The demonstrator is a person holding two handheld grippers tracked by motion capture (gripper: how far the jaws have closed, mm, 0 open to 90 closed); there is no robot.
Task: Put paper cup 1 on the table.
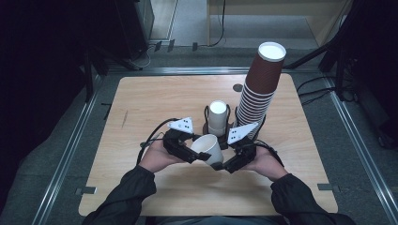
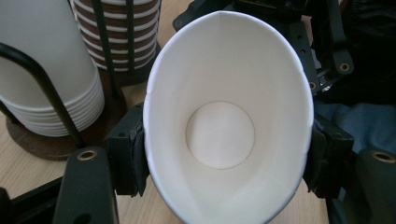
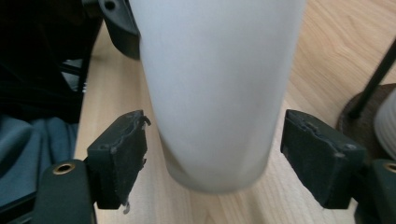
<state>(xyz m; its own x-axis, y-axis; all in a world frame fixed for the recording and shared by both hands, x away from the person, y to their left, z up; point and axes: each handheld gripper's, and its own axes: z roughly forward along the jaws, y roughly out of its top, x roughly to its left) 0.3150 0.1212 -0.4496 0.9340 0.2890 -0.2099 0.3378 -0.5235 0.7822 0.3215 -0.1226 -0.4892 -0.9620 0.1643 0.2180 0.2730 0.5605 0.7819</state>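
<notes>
Between the two hands, just above the near middle of the wooden table (image 1: pixel 141 98), the left gripper (image 1: pixel 193 154) was clamped on a white paper cup (image 1: pixel 209 149). Its pads pressed the rim from both sides, hard enough to squeeze the mouth into an oval, as the left gripper view showed, where the cup (image 2: pixel 224 135) opened straight toward the camera with its round bottom in sight. The cup lay tilted on its side in the air, mouth toward the left hand and base toward the right.

At the base end, the right gripper (image 1: pixel 224 165) had its jaws spread on either side of the cup (image 3: pixel 215 93). In the right gripper view a clear gap stood between each pad and the cup's wall, so it held nothing.

Just behind the grippers stood a short stack of white cups (image 1: pixel 218 117), upside down in a black wire holder (image 1: pixel 228 112) on a dark round base. Beside it, to the right, rose a tall leaning stack of brown cups (image 1: pixel 260 89), also upside down, its white bottom uppermost. Dark sleeves (image 1: pixel 126 197) came in from the near edge.
</notes>
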